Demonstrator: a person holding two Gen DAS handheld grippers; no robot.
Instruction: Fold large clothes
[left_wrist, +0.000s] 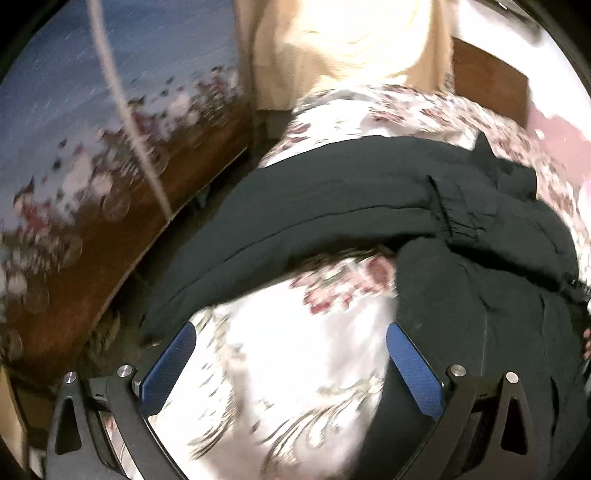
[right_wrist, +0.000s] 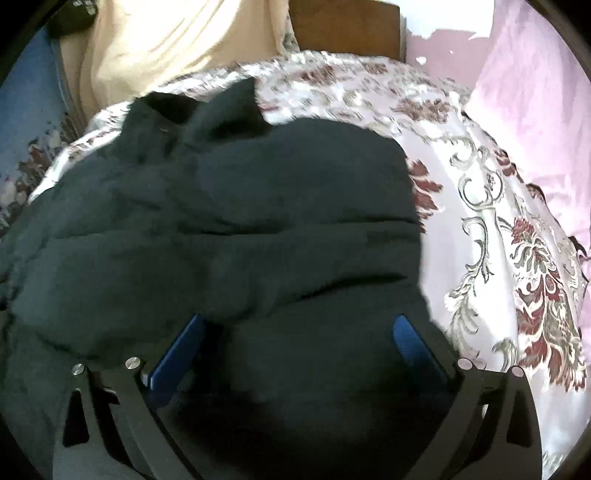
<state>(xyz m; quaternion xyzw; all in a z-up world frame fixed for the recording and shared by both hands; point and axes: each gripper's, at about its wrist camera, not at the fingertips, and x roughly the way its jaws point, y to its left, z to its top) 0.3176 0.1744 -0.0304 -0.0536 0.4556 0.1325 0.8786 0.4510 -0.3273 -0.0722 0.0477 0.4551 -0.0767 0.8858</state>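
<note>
Black garment (right_wrist: 229, 229) bunched on floral bedspread (right_wrist: 498, 240). Right gripper (right_wrist: 299, 332) wide open above it, apparently not gripping. Left gripper (left_wrist: 291, 343) wide open, empty, garment beyond and right.

Your left gripper (left_wrist: 291, 354): jaws spread, bare floral bedspread (left_wrist: 266, 387) under gap, free to descend there. Black garment (left_wrist: 332, 195) heaped ahead and right of it, blocks that side. Wooden bed frame edge (left_wrist: 110, 236) close left; narrow gap between. Your right gripper (right_wrist: 299, 343): jaws wide, garment folds fill gap. Open bedspread right of it; pink sheet (right_wrist: 535, 110) beyond. Cream curtain (right_wrist: 177, 44) at far end.
</note>
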